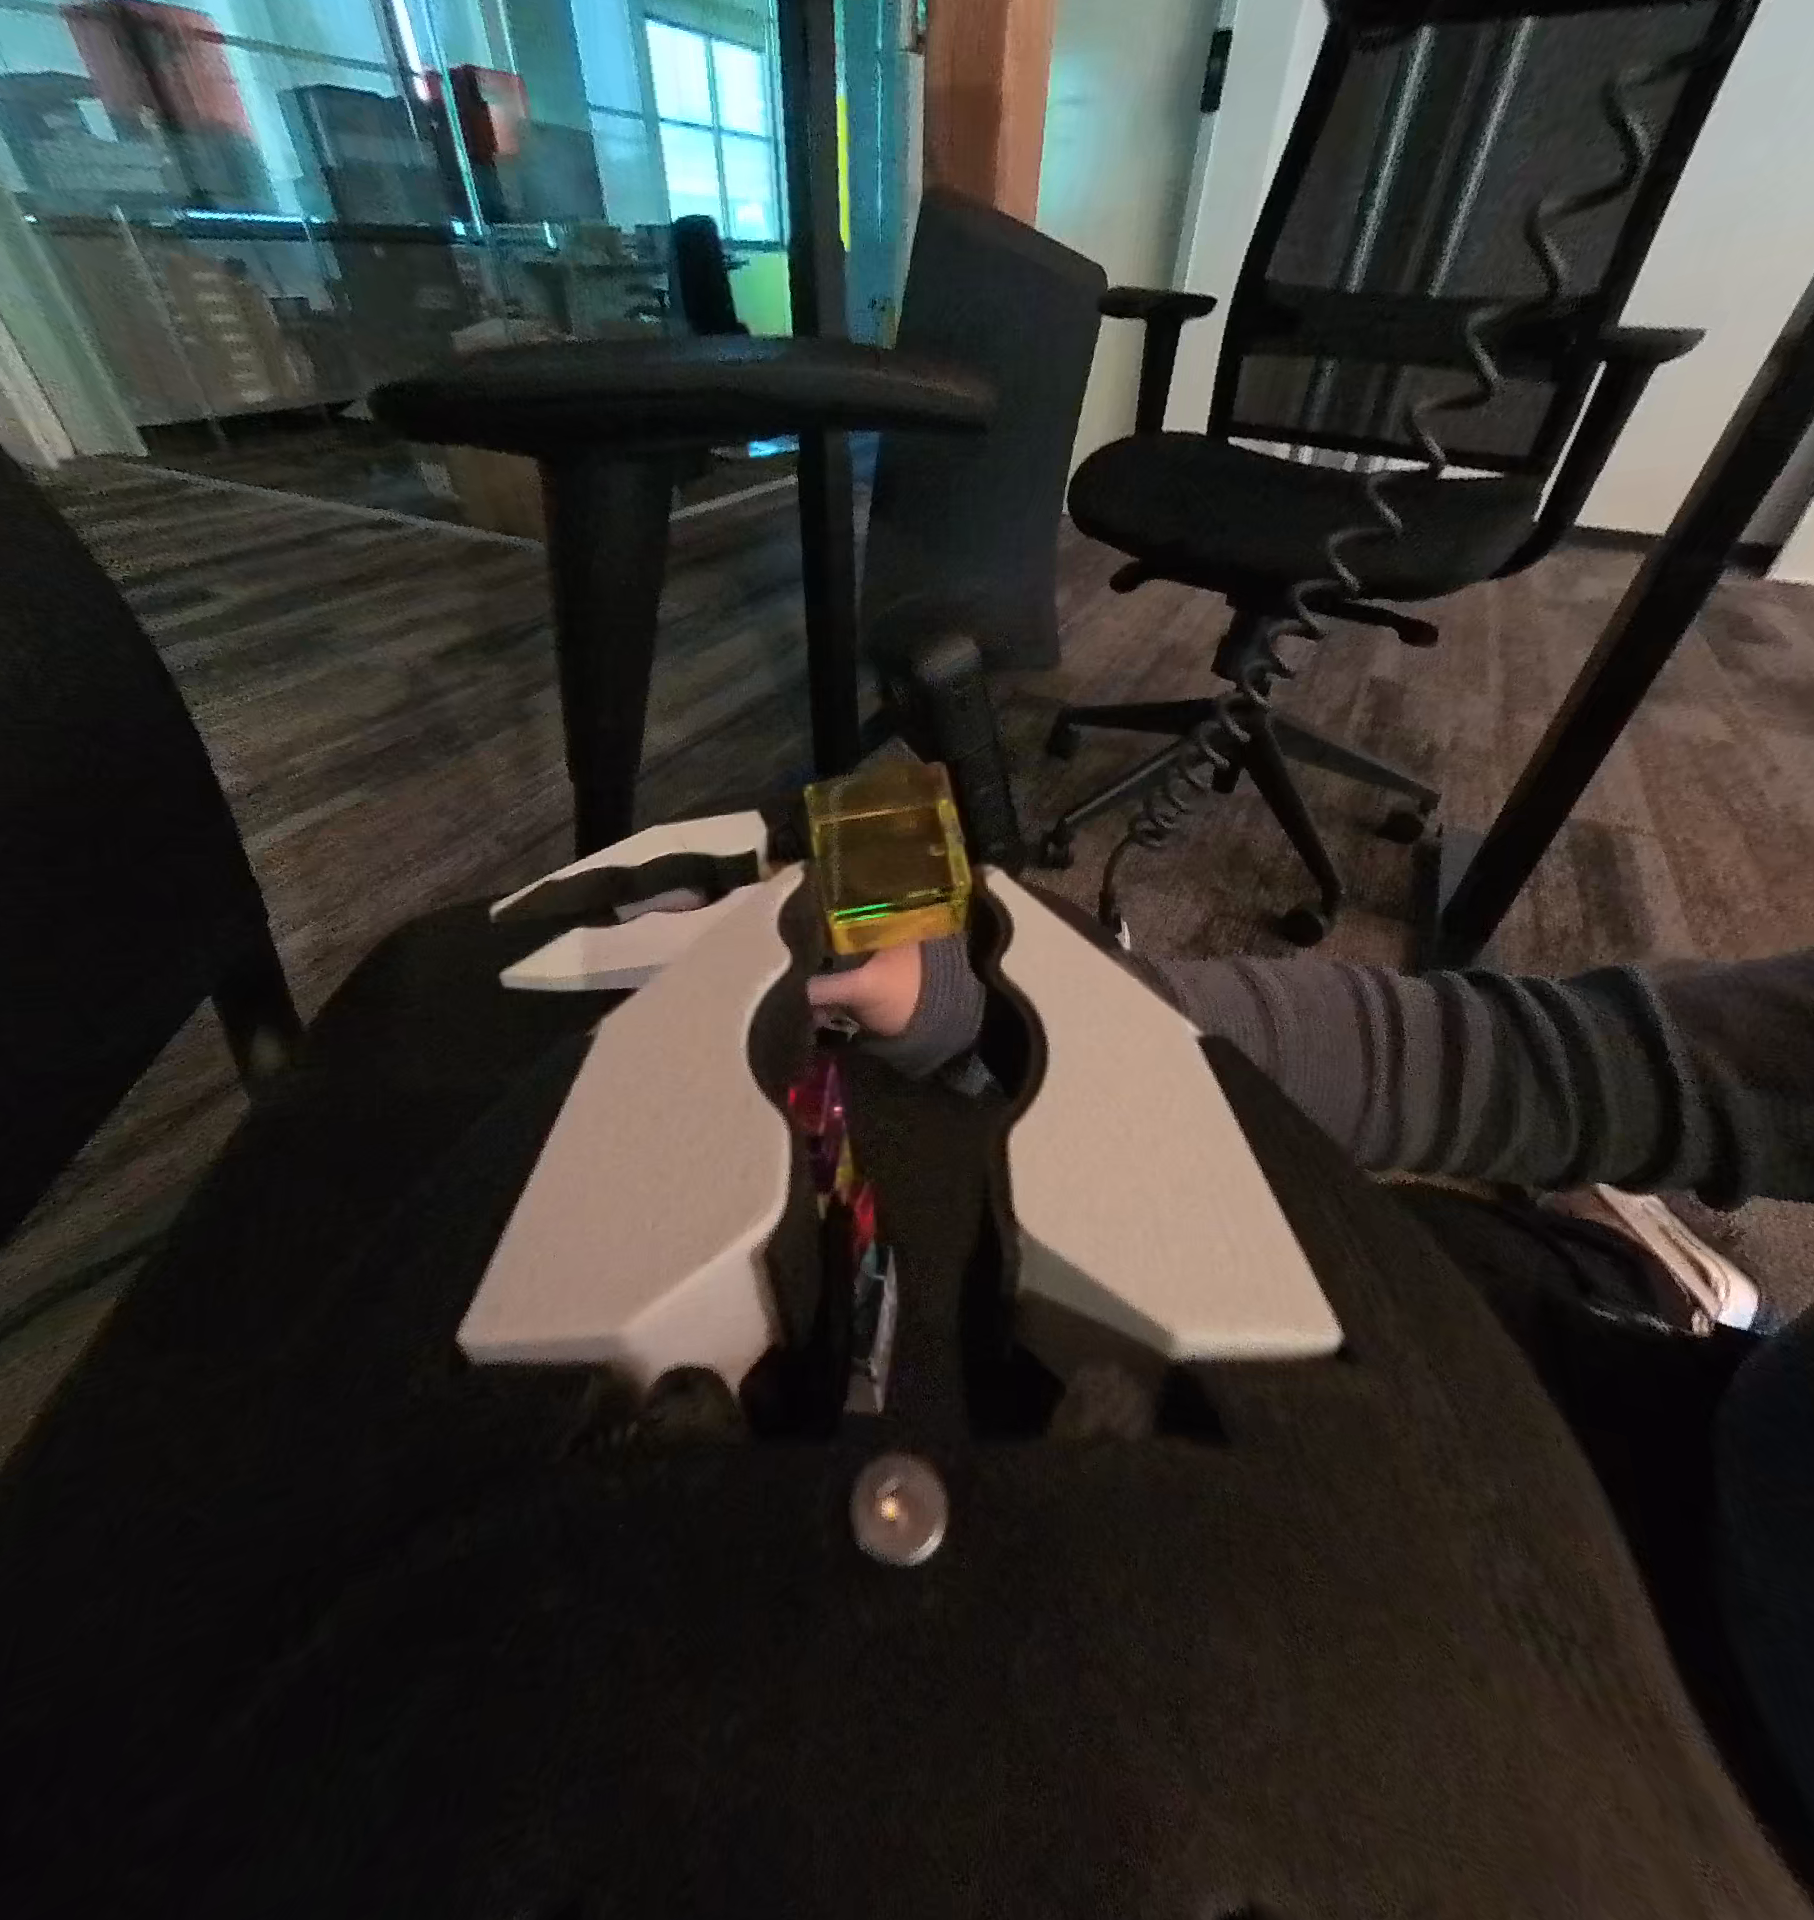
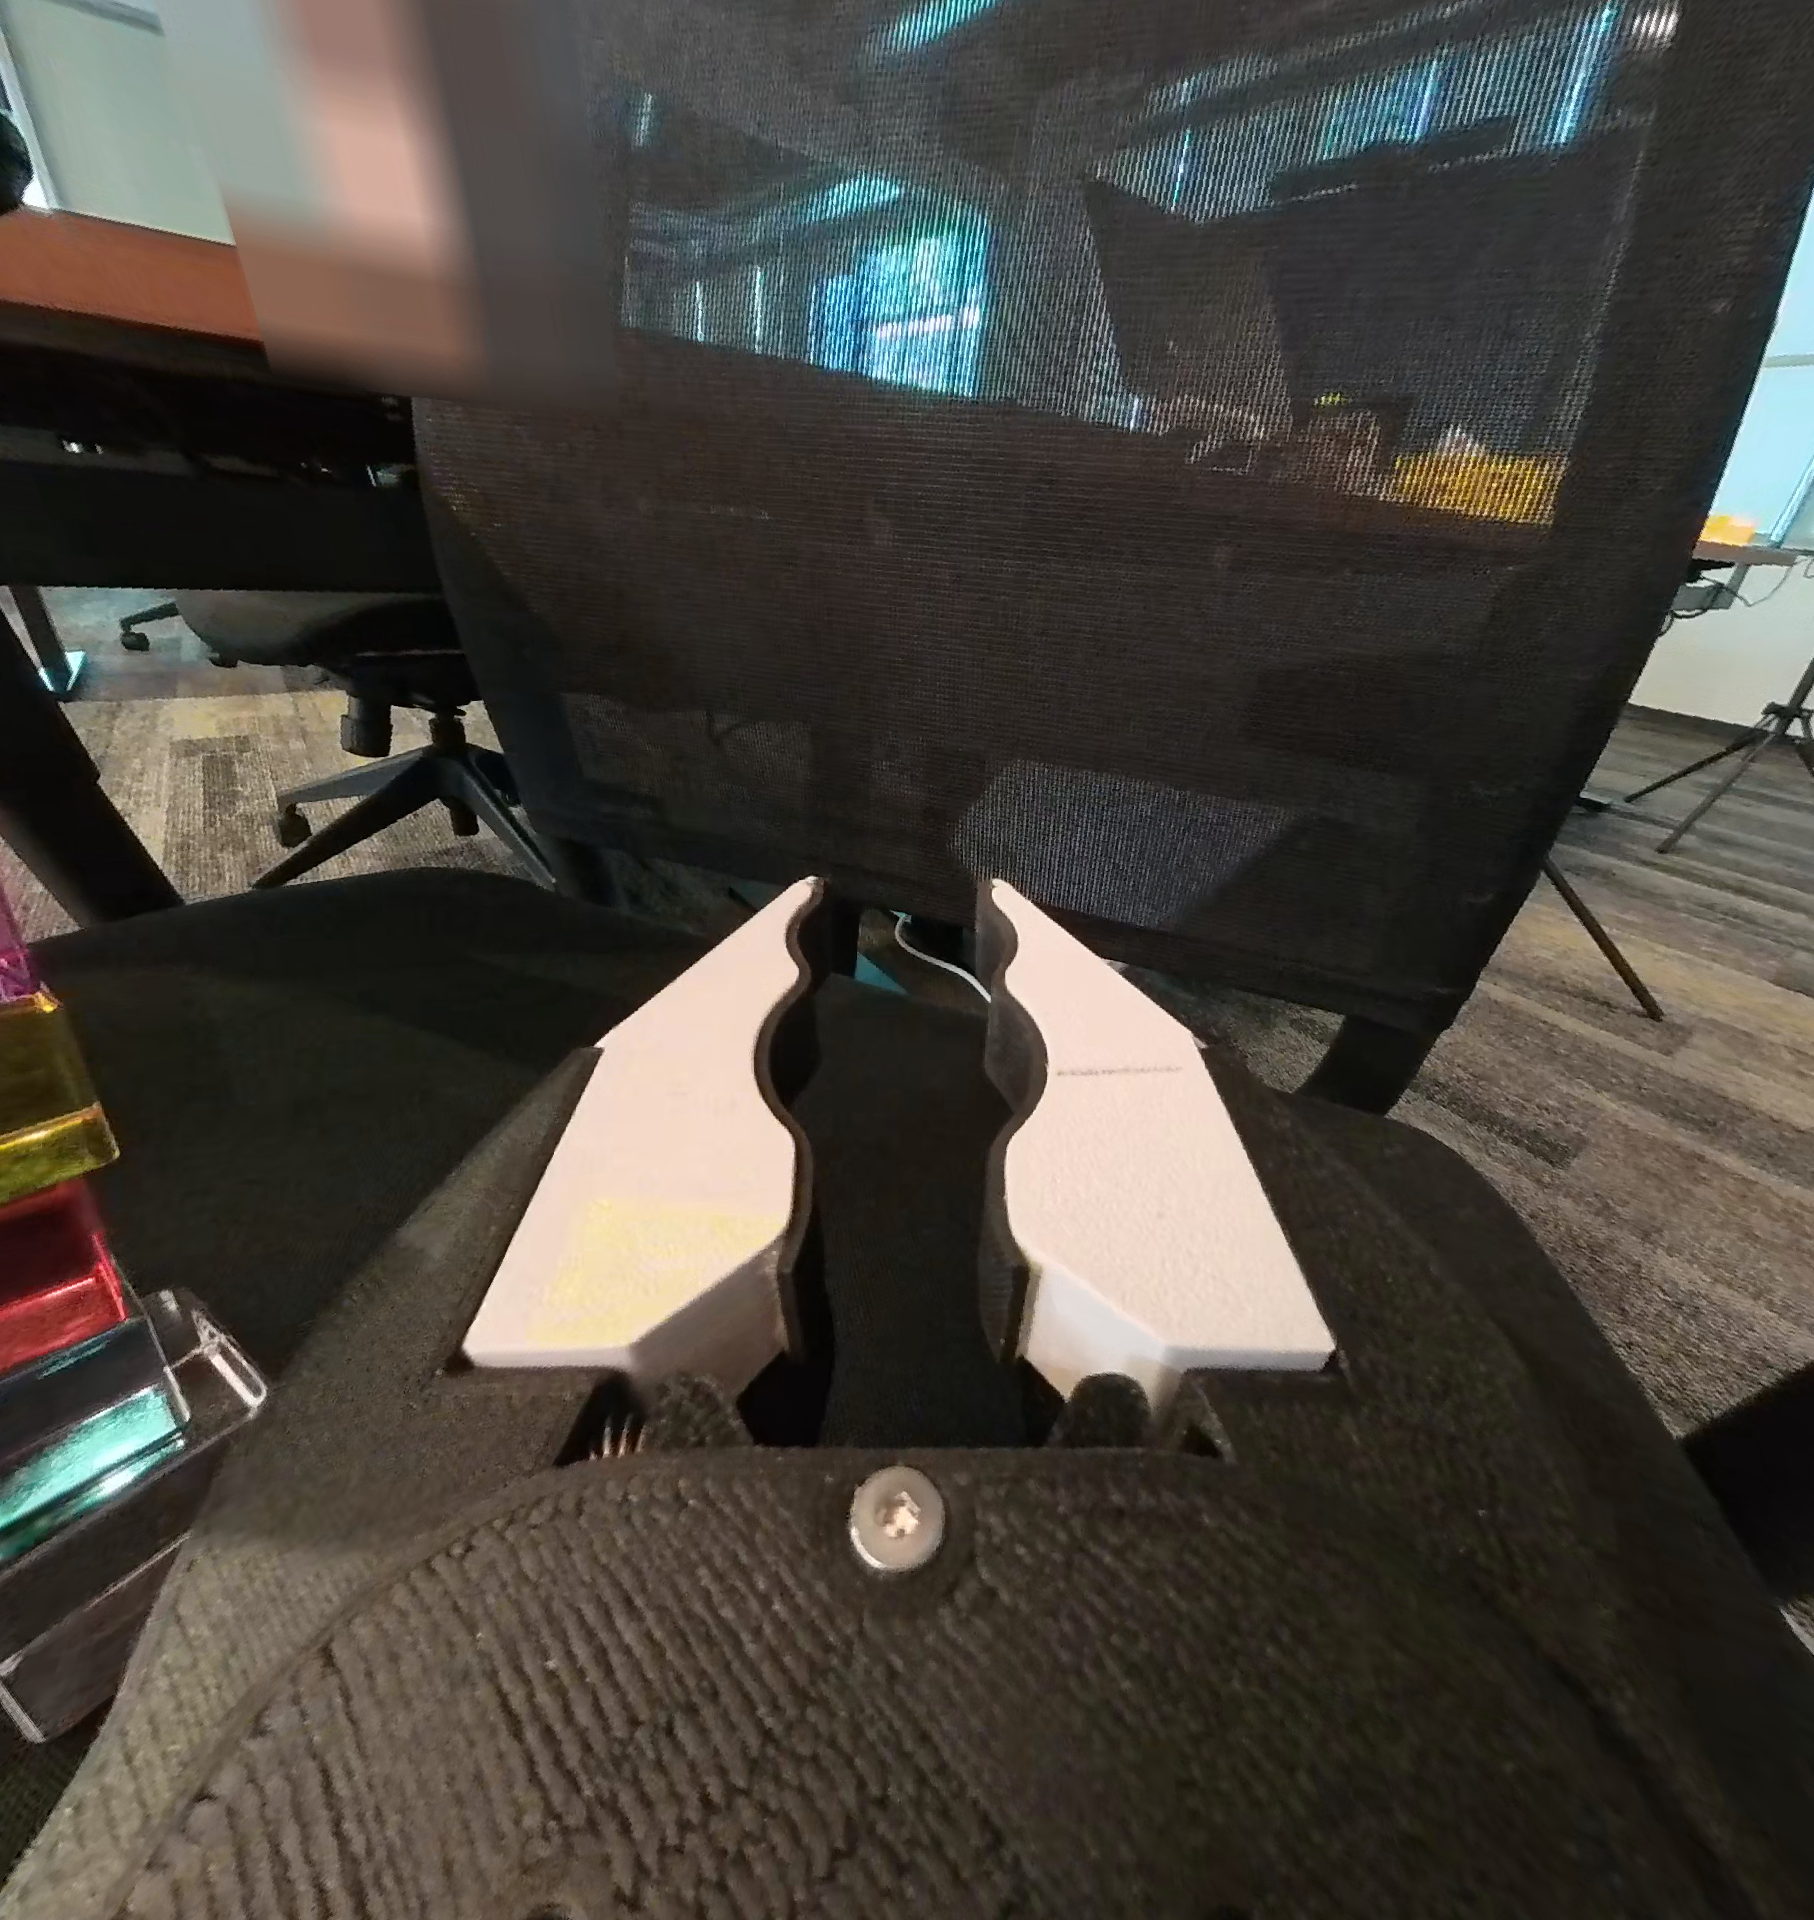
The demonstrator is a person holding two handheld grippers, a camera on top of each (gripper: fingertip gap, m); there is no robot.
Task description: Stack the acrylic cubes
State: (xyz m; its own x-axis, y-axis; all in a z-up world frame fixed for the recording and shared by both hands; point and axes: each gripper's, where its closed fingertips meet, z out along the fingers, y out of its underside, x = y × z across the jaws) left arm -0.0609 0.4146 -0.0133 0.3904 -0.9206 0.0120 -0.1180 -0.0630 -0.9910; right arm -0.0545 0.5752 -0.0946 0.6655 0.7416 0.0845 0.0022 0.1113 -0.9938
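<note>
In the left wrist view my left gripper (image 1: 892,878) is shut on a clear yellow cube (image 1: 887,852), held at the fingertips in the air. Below it, between the fingers, part of a stack of coloured clear blocks (image 1: 830,1143) shows. A hand in a striped sleeve (image 1: 872,997) holds my right gripper (image 1: 622,914) just left of the cube. In the right wrist view my right gripper (image 2: 901,894) is open and empty over a black chair seat (image 2: 311,1018). The block stack (image 2: 20,1195) stands at the left edge there, with its top out of frame.
A mesh backrest (image 2: 1090,520) rises right in front of the right gripper. A black office chair (image 1: 1350,499), a black armrest (image 1: 674,395) and a slanted desk leg (image 1: 1661,623) stand ahead of the left gripper. A tripod (image 2: 1776,748) is on the floor at the right. My right fingertips sit around 20 cm from my left ones.
</note>
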